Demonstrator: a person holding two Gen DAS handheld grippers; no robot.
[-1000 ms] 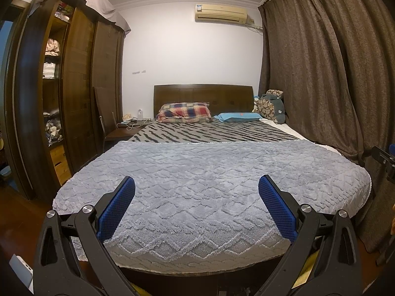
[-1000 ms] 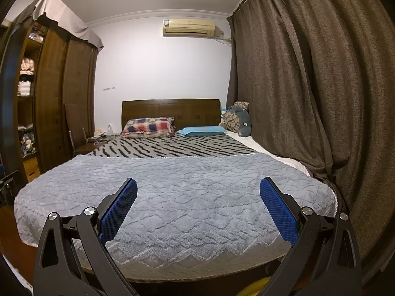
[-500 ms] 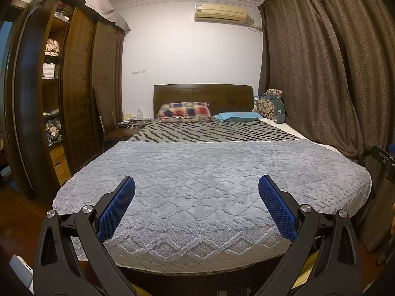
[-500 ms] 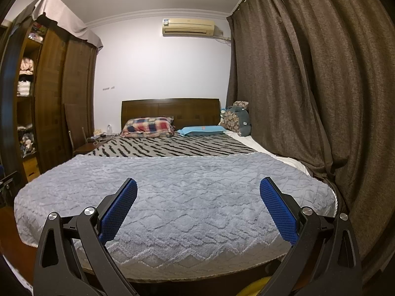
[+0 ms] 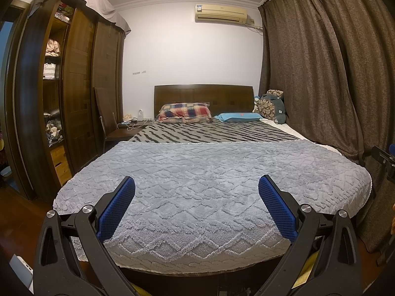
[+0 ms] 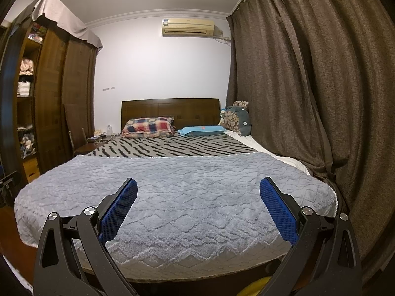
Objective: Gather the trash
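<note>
No piece of trash shows in either view. My left gripper (image 5: pixel 196 187) is open and empty, its blue pads wide apart over the foot of the bed (image 5: pixel 209 185). My right gripper (image 6: pixel 198 188) is also open and empty, held over the same grey blanket (image 6: pixel 187 192). Part of the right gripper (image 5: pixel 385 159) shows at the right edge of the left wrist view. Part of the left gripper (image 6: pixel 7 185) shows at the left edge of the right wrist view. A yellow thing (image 6: pixel 254 287) peeks out below the bed's foot edge; I cannot tell what it is.
A dark wooden wardrobe (image 5: pixel 74 93) with open shelves lines the left wall. A chair (image 5: pixel 111 125) with small items stands by the headboard. Brown curtains (image 5: pixel 333 74) hang along the right side. Pillows (image 5: pixel 185 112) and a stuffed bag (image 5: pixel 271 106) lie at the bed's head.
</note>
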